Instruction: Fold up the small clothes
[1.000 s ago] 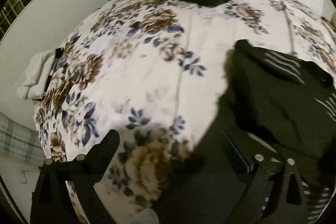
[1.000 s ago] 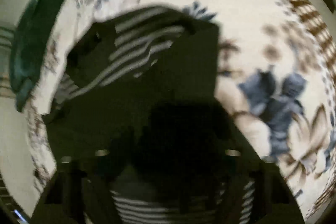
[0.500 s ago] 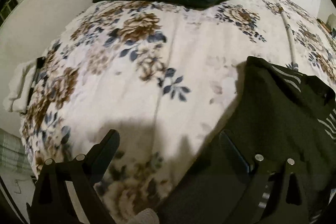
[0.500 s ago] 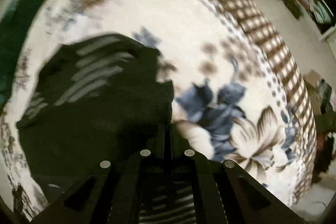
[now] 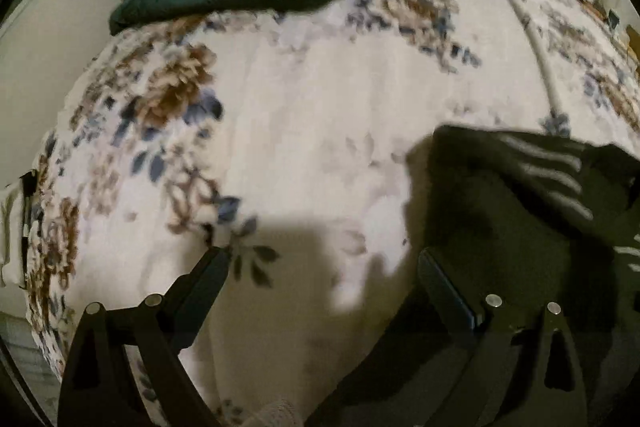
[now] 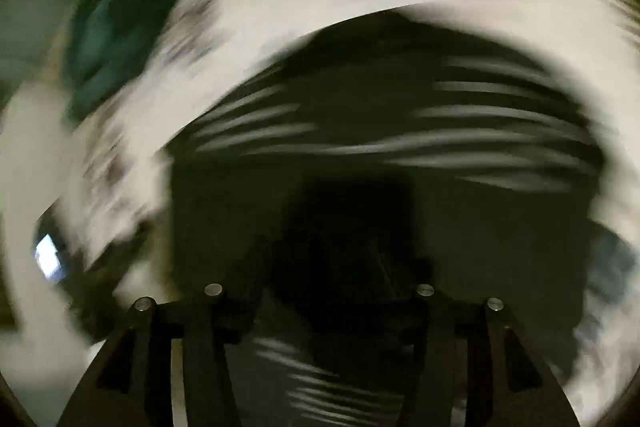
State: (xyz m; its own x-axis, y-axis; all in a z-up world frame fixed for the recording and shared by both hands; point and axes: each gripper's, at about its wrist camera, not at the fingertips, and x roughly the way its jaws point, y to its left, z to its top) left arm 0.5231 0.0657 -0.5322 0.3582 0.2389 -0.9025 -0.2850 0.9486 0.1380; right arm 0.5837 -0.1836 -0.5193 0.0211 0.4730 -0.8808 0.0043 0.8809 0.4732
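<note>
Left wrist view: left gripper [image 5: 322, 259] jaws wide apart, holding nothing, above floral bed [image 5: 304, 115]. Black white-striped garment [image 5: 520, 227] lies rumpled at right, fold looks unfinished. Right gripper [image 6: 320, 291] jaws apart over garment; view blurred, grip unclear.

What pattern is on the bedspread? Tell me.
White bedspread with brown and blue flowers, clearest in the left wrist view.
</note>
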